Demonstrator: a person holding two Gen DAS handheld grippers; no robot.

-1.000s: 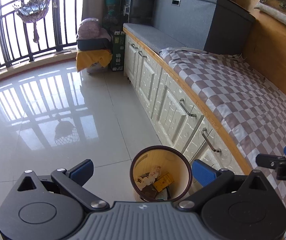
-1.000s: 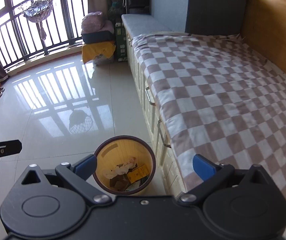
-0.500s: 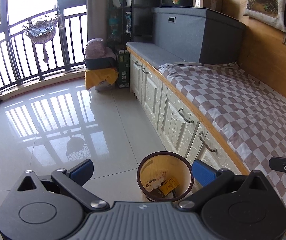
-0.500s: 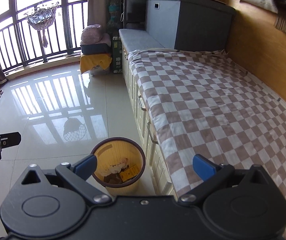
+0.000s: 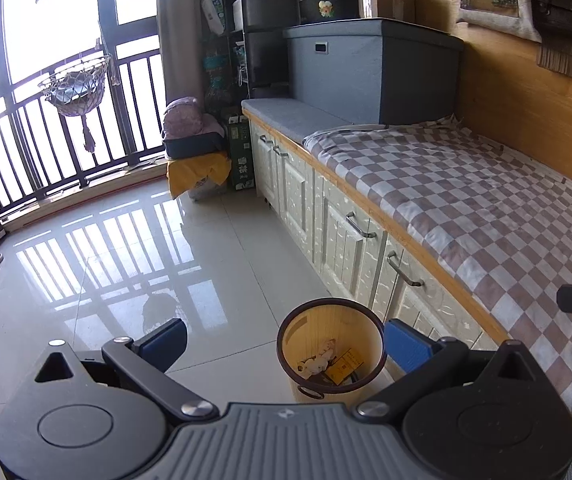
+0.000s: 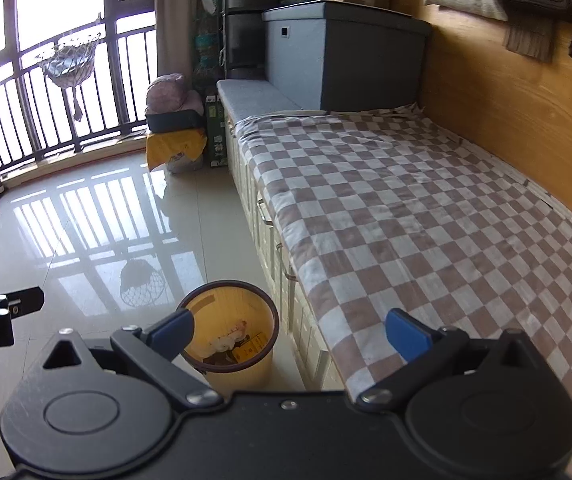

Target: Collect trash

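A yellow waste bin (image 5: 328,354) with a dark rim stands upright on the glossy tiled floor (image 5: 126,264), tight against the white drawer fronts (image 5: 350,240) of a built-in bench. Inside it lie crumpled pale paper (image 5: 318,362) and a small yellow carton (image 5: 346,365); no loose litter shows on the floor or on the checked cover (image 6: 406,216) of the bench.

The left gripper (image 5: 284,338) hovers above the bin, blue-padded fingers spread wide with nothing between them. The bin sits below and slightly right of its centre line, its far rim close to the right-hand pad. The right gripper (image 6: 288,326) is likewise splayed and empty; from its camera the bin (image 6: 230,336) lies low and to the left, near the left-hand pad, while most of that view is taken up by the bench cover. The left gripper appears the nearer and more squarely aligned of the two. The bin's long axis runs vertically, mouth facing up toward both tools.

With both tools empty and the only visible trash already in the bin, the next step is probably a search of the room for more, or a grasp on the bin's rim; either is a guess.

A hanging net basket (image 5: 76,90) and balcony railing (image 5: 26,148) close the far end of the room.
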